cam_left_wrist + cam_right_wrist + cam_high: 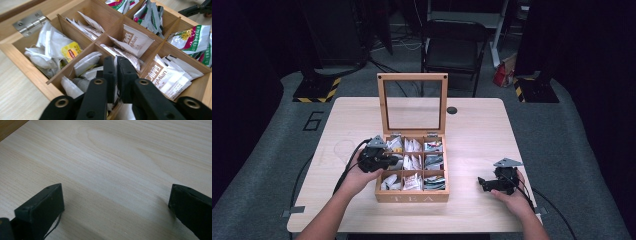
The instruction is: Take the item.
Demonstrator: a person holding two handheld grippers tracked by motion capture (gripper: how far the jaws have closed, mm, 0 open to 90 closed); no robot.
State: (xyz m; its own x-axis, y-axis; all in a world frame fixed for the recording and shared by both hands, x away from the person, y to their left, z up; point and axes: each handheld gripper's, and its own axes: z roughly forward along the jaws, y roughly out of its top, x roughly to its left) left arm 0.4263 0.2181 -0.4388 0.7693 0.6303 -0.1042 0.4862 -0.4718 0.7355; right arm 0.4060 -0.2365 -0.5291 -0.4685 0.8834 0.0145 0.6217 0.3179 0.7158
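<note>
Over the tea box (pixel 412 198), left gripper (pixel 117 65) pinches a sachet (pixel 115 61).

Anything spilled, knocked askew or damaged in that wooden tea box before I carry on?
Nothing stands out. The wooden nine-compartment tea box sits square on the light wooden table, glass lid upright, sachets inside their compartments. The left claw is nearly closed over a white sachet; the right claw rests open.
</note>
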